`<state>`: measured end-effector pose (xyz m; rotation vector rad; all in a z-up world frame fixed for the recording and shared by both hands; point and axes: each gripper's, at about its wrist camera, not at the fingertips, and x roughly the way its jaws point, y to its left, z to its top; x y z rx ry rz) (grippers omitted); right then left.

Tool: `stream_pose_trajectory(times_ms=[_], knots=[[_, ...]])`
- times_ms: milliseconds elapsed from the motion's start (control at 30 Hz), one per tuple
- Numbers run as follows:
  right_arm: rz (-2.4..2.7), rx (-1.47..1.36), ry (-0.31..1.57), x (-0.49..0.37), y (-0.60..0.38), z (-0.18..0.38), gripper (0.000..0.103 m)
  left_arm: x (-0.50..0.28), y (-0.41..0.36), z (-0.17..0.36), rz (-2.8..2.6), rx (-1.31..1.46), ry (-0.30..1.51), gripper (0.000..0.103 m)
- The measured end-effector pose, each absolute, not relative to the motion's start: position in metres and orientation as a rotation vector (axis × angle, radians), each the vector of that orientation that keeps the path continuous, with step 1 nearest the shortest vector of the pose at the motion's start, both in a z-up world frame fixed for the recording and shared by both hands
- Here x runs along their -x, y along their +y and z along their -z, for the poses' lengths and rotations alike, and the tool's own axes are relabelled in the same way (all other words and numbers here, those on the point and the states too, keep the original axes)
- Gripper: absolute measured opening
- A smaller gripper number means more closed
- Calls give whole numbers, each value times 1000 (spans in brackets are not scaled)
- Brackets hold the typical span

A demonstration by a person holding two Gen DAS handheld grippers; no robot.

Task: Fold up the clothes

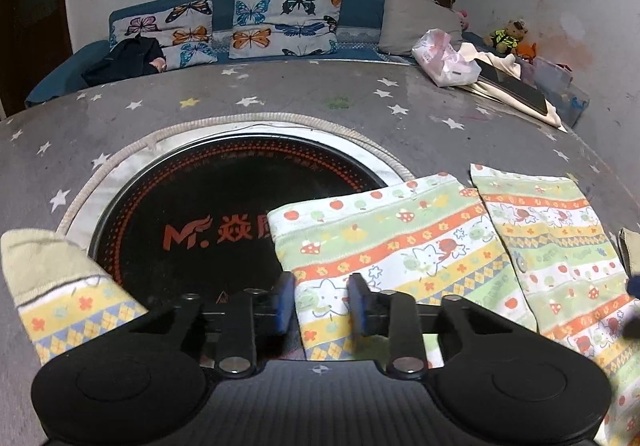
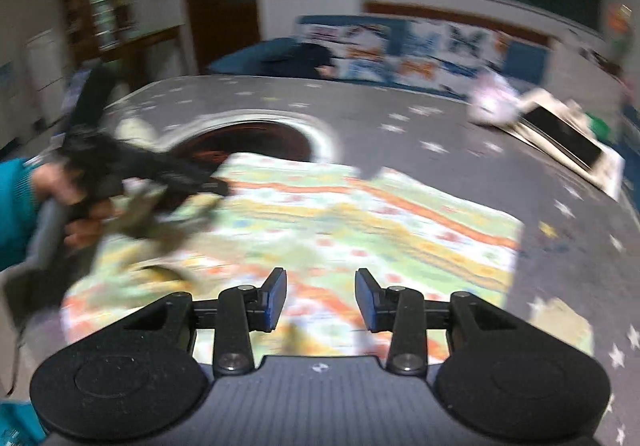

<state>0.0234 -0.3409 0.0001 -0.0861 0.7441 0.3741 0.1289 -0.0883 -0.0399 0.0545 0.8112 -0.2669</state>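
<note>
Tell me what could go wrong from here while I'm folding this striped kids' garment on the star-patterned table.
1. The left gripper straddles only a thin edge of the striped garment; it may slip out when lifted.
2. Part of the cloth drapes over the black cooktop set in the table; if that surface is hot or dirty, the cloth could suffer.
3. The right gripper is open above the cloth, and its view is blurred.

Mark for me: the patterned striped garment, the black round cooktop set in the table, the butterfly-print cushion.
patterned striped garment (image 1: 400, 242), left wrist view, left trouser leg
black round cooktop (image 1: 224, 190), left wrist view, glass centre
butterfly-print cushion (image 1: 284, 20), left wrist view, cushion face
</note>
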Motion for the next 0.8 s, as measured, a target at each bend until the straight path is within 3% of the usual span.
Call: stream_pose_trajectory(times_ms=[67,167,333,800], knots=[[-322,69,757,-36,-351,6,43,-132,-89,40,265,-63,810,9],[-261,49,776,-54,-363,16,43,-136,-90,40,252,-69,810,7],[-201,31,796,-82,-367,31,50,-145,-94,39,209,-117,796,6],[-175,75,789,-157,-350,45,50,-194,-88,40,184,-180,783,6]])
